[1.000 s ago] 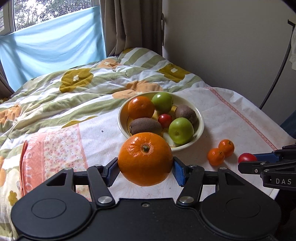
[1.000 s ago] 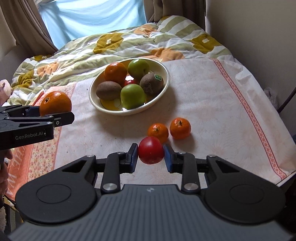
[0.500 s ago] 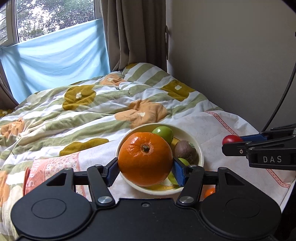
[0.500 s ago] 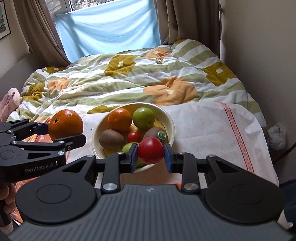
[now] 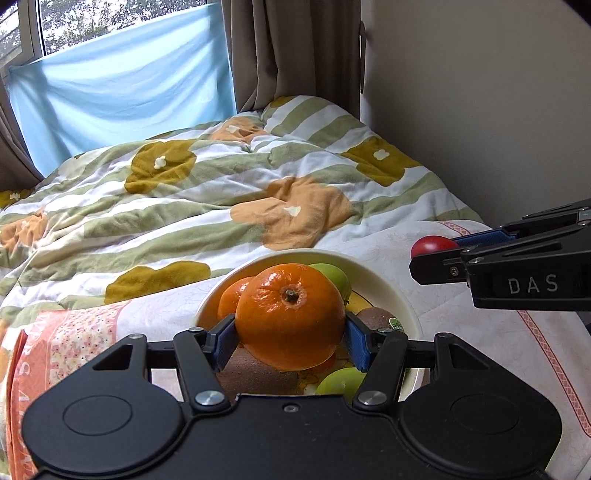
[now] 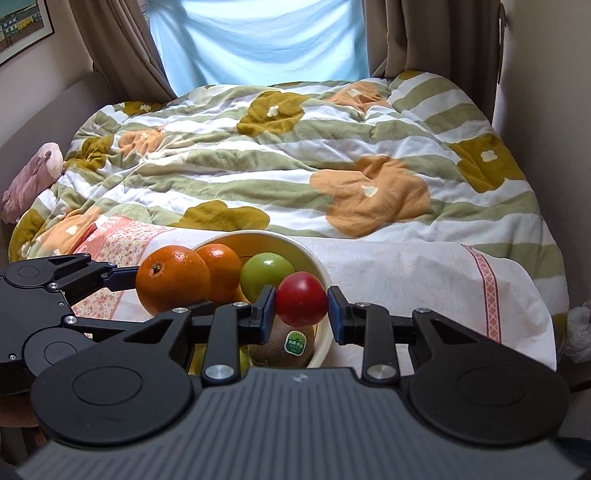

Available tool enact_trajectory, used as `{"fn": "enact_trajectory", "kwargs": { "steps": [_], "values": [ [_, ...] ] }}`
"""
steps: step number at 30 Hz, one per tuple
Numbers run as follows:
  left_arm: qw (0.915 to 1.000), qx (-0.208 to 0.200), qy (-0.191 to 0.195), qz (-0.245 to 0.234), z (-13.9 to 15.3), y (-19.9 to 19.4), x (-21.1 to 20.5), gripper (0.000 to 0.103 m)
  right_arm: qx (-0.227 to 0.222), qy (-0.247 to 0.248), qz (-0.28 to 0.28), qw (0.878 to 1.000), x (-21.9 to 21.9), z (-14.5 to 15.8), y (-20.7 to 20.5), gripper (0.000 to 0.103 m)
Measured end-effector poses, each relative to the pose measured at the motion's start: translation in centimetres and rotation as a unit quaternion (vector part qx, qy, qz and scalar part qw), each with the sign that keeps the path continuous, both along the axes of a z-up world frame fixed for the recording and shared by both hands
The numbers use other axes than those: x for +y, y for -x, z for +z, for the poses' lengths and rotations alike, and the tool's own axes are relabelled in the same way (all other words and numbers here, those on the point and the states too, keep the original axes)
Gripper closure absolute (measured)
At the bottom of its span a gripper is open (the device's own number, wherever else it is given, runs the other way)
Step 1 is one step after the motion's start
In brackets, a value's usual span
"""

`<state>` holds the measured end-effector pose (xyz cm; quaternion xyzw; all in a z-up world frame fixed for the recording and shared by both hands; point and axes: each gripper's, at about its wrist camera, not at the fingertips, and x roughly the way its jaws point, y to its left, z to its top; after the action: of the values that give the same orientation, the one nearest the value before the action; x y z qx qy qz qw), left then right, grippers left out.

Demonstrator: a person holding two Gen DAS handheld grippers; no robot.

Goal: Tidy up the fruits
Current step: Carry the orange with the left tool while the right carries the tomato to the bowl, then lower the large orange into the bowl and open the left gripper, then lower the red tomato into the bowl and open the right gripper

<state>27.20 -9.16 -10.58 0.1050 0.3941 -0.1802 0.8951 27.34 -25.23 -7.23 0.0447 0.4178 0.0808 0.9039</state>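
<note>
Left black two-finger gripper with blue pads: jaws clamped on 1 large round orange with a brown stem scar, held above the near-left part of the cream round bowl. Right black two-finger gripper with blue pads: jaws clamped on 1 small round red fruit, held over the bowl's right rim; its kind is hard to tell. Legible writing: "DAS" in white capitals on the side of the right gripper in the left wrist view; a green-and-white round sticker on the brown fuzzy kiwi in the bowl, its print too small to read; large pale letters on the pink floral cloth at the left edge, cut off, reading roughly "RSA". Bowl contents visible: 1 smaller orange, 1 green apple, the kiwi, and a further green fruit largely hidden behind the left gripper's frame. The bowl's near half is covered by both gripper bodies in both views. A framed picture on the wall is cut off at the top-left corner.
</note>
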Motion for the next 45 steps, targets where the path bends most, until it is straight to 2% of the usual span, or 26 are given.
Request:
{"fn": "enact_trajectory", "kwargs": {
  "steps": [10, 16, 17, 18, 20, 30, 45],
  "values": [
    [0.9992, 0.017, -0.029, 0.022, -2.1, -0.9, -1.6, 0.039, 0.016, -0.009, 0.037, 0.999, -1.1, -2.0, -2.6, 0.058],
    [0.9988, 0.035, -0.017, 0.030, -2.6, -0.9, -1.7, 0.037, 0.021, -0.012, 0.045, 0.999, -1.4, -2.4, -3.0, 0.058],
    [0.9988, 0.032, -0.016, 0.032, -2.4, -0.8, -1.7, 0.028, 0.021, -0.012, 0.046, 0.999, -1.5, -2.4, -3.0, 0.058],
    [0.9989, 0.028, -0.014, 0.034, -2.2, -0.6, -1.7, 0.013, 0.021, -0.012, 0.047, 0.999, -1.5, -2.3, -3.0, 0.058],
    [0.9991, 0.014, -0.008, 0.038, -1.5, -0.2, -1.6, 0.004, 0.019, -0.010, 0.050, 0.999, -1.5, -2.2, -2.9, 0.058],
    [0.9985, 0.002, -0.003, 0.054, 0.7, 1.9, -0.1, 0.004, 0.018, -0.003, 0.072, 0.997, -0.7, -2.2, -3.1, 0.058],
    [0.9955, 0.010, -0.006, 0.094, 0.3, 2.4, 2.0, 0.004, 0.039, -0.010, 0.098, 0.994, -0.3, -5.4, -5.4, 0.058]
  ]
}}
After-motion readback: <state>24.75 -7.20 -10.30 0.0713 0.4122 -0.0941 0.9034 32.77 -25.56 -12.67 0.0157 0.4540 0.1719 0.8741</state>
